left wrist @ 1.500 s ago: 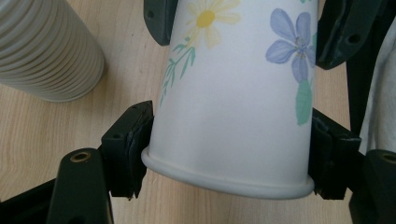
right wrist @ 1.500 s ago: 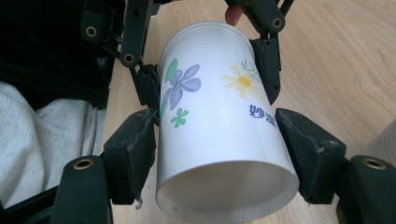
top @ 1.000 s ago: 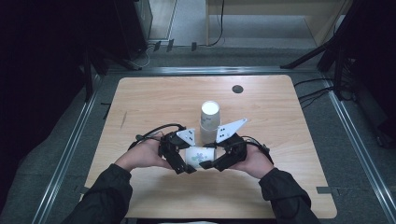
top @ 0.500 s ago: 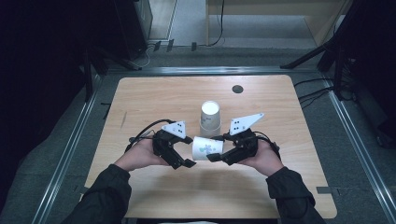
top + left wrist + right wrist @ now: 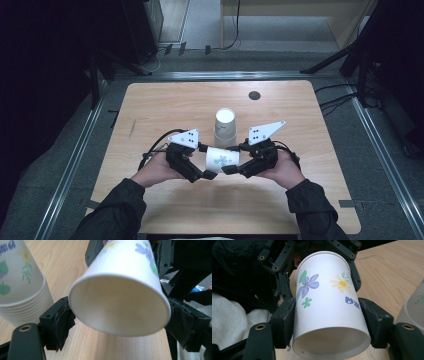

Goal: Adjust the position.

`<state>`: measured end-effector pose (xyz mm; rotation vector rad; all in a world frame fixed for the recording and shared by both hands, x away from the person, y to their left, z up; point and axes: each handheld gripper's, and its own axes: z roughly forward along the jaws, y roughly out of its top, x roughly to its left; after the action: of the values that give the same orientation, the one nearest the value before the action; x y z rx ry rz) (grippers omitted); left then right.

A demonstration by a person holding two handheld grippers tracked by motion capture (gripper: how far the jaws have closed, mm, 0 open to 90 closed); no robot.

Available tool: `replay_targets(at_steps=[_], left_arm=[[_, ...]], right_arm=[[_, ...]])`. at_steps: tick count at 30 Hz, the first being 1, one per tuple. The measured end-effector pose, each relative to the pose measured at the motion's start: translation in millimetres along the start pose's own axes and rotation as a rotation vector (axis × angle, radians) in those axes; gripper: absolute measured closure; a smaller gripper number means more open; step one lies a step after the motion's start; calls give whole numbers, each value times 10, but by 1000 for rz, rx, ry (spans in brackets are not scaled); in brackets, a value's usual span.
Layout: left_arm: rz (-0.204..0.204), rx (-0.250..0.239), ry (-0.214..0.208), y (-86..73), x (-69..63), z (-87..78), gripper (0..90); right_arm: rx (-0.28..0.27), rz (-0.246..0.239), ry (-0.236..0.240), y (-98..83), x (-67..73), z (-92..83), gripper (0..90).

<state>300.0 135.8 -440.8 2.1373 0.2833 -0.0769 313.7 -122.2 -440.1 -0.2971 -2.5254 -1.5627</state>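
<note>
A white paper cup [image 5: 221, 160] with flower prints lies on its side in the air, held between both grippers just above the table. My left gripper [image 5: 209, 161] grips its rim end; in the left gripper view the open mouth of the cup [image 5: 120, 302] faces the camera, and the left gripper [image 5: 123, 325] has a pad pressed on each side of it. My right gripper [image 5: 231, 159] is shut on the base end. In the right gripper view the cup [image 5: 327, 297] sits squeezed in the right gripper [image 5: 329, 325].
A stack of several upside-down paper cups [image 5: 225, 127] stands just behind the grippers, and the stack [image 5: 17, 282] is close beside the left jaw. The wooden table [image 5: 165, 105] has a dark round hole [image 5: 254, 95] at the back right.
The two hands have drawn slightly apart, so more of the cup now shows between the grippers. The stack has not moved.
</note>
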Motion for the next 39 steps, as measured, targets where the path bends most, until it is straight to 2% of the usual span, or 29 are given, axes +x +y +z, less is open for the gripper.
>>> replay_targets(at_steps=[6, 9, 26, 31, 39], left_arm=[[-15, -32, -20, -7, 17, -30, 217], [0, -29, -16, -7, 6, -32, 226], [16, -1, -20, -13, 10, -25, 284], [11, -4, -6, -14, 16, -59, 285], [28, 68, 27, 70, 36, -227, 282]], right_arm=[[-2, 1, 28, 1, 11, 25, 338], [5, 1, 29, -3, 10, 28, 339], [32, 2, 25, -15, 13, 45, 350], [36, 9, 21, -13, 6, 40, 301], [76, -4, -16, -56, -4, 16, 264]])
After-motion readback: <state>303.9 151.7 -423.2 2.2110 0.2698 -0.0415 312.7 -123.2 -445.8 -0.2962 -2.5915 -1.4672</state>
